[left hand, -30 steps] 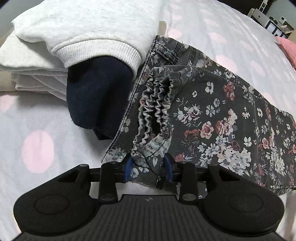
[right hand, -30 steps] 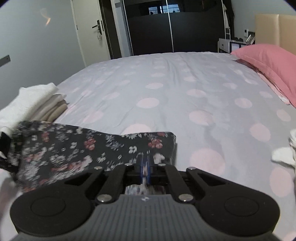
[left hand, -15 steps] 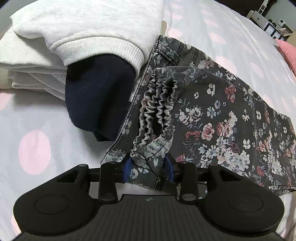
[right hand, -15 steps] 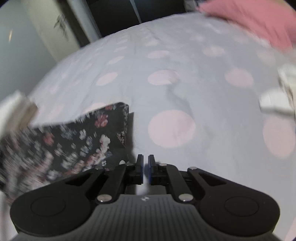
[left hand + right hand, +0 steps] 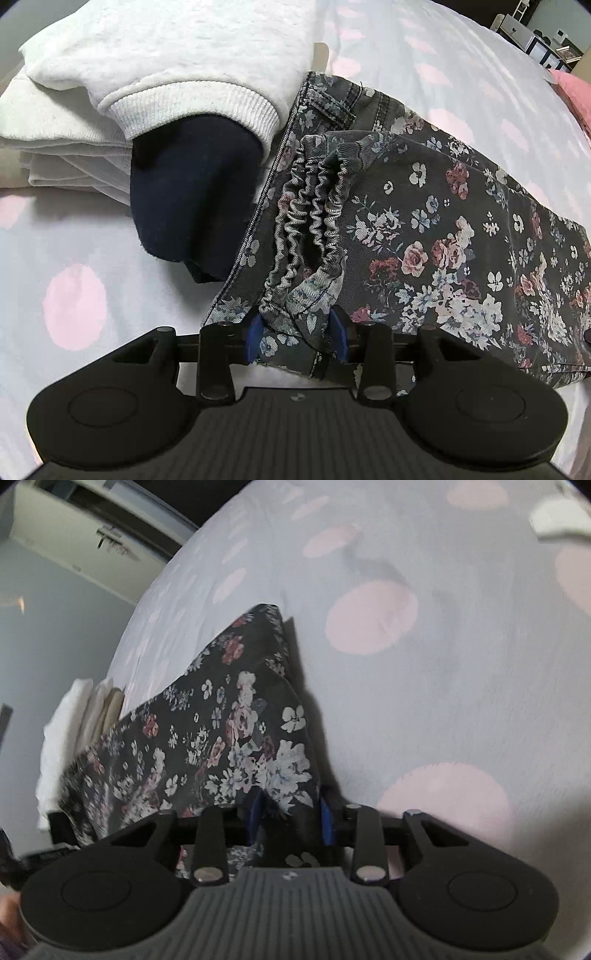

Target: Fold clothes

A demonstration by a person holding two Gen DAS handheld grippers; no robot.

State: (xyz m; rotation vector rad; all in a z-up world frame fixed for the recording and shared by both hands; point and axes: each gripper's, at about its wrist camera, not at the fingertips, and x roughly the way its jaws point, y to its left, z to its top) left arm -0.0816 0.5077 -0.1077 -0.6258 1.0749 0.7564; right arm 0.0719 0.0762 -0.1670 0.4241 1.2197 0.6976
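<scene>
right gripper (image 5: 290, 821), shut 1 second ago, is opening around the floral trousers (image 5: 236, 731) fold; left gripper (image 5: 297, 338) stays clamped on the waistband (image 5: 314, 229).

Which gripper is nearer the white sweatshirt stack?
Left. The left gripper grips the floral pants' waistband, right beside the stack. The right gripper, jaws opening around the pants' far end, sees the stack well beyond it.

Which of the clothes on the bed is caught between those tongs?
The dark flowered trousers. The left tongs pinch their gathered waistband; the white sweater and navy garment lie untouched beside them.
</scene>
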